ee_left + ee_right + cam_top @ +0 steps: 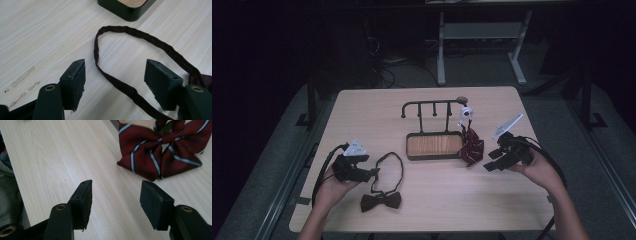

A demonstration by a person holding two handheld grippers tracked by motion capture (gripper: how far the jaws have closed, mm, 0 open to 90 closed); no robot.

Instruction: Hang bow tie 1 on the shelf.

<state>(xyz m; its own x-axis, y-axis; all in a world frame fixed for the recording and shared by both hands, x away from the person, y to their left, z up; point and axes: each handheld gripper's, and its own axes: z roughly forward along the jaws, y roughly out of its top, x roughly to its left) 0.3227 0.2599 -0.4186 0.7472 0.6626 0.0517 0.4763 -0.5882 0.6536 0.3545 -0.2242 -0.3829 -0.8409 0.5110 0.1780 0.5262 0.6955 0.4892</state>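
Observation:
A dark brown bow tie [381, 201] lies flat near the table's front, its thin strap [388, 170] looped toward the tray. My left gripper [374, 172] is low at the loop's left side. In the left gripper view its jaws [115, 72] stand open with the strap [117, 85] running between them, untouched by either pad. A red striped bow tie [472, 147] rests at the tray's right end, its white strap up at the rack's end hook [466, 114]. My right gripper [492, 161] is open just right of it, and the red bow tie [160, 152] lies beyond its empty jaws [116, 192].
A dark metal rack with several hooks [432, 106] stands over a wood-lined tray [434, 145] at the table's middle; the tray's corner [127, 11] is just past the strap loop. Light wooden tabletop [452, 200] extends in front. The table's right edge is near my right hand.

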